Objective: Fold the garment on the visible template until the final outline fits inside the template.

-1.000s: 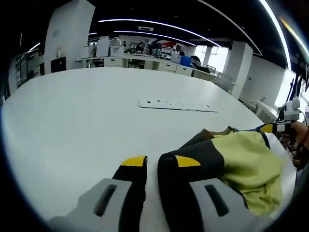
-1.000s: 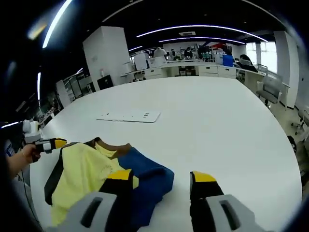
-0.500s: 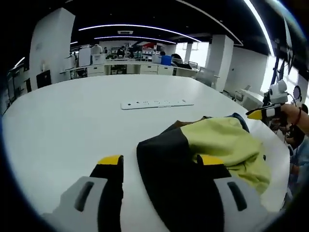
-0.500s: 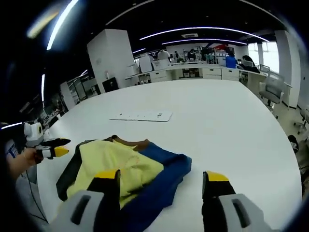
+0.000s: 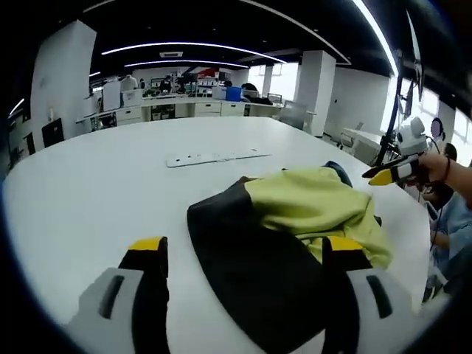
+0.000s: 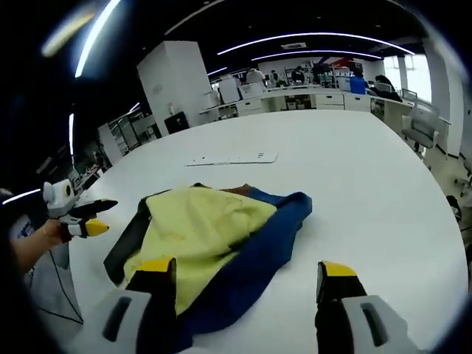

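Garment (image 6: 210, 240) bunched, long axis diagonal on table (image 6: 369, 192); both grippers' fingers apart.

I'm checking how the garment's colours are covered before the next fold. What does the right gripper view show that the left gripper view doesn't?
The right gripper view shows the garment's blue panel spread toward the open right gripper, plus the left gripper off to the side. The left gripper view shows a broad black panel between its own open jaws, and the right gripper beyond. Both share the yellow section, the white table and the white power strip.
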